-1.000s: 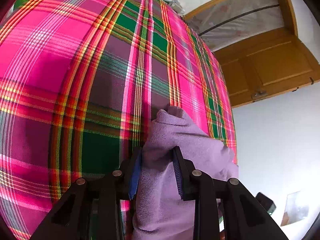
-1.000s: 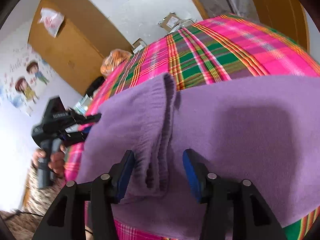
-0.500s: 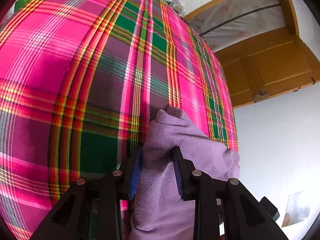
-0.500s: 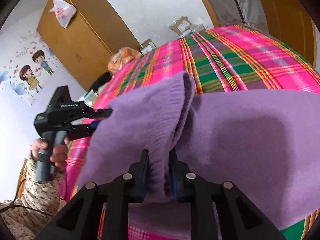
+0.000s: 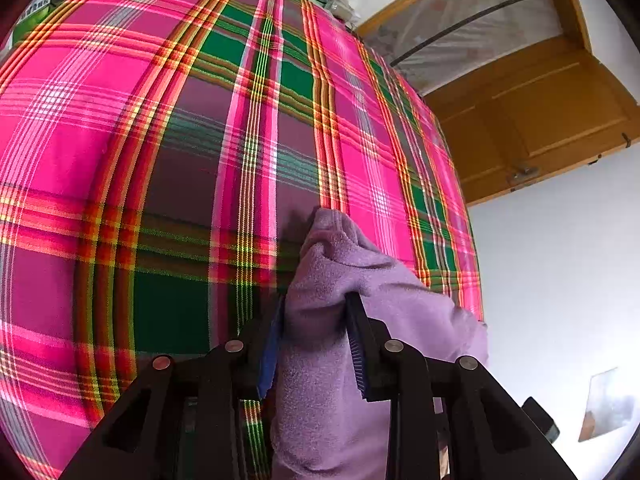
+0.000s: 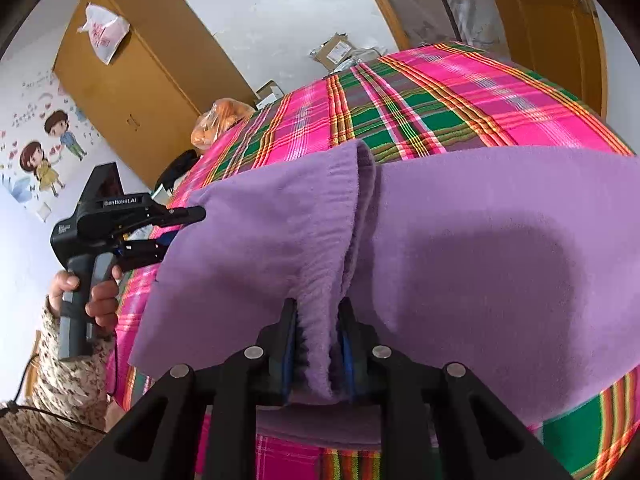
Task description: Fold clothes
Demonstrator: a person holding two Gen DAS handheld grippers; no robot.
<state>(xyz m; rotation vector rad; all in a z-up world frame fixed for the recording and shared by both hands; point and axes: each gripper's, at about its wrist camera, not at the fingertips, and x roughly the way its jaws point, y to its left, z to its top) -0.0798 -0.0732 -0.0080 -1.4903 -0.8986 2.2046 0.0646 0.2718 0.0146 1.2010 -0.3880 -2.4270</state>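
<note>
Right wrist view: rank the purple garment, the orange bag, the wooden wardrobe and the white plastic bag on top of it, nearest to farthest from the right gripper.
1. Purple garment, clamped in the right gripper.
2. Orange bag, at the bed's far left edge.
3. Wooden wardrobe, against the wall behind it.
4. White plastic bag, on the wardrobe's top.

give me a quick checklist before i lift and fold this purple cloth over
1. Right tongs shut on the purple cloth: ok.
2. Left tongs shut on the cloth: ok.
3. Both grips on matching corners: cannot tell.
4. Plaid bedspread ahead free of other things: ok.
5. Cloth lying flat without bunching: not ok, a raised fold runs up from the right tongs.
6. Cloth's far edge free: cannot tell.
</note>
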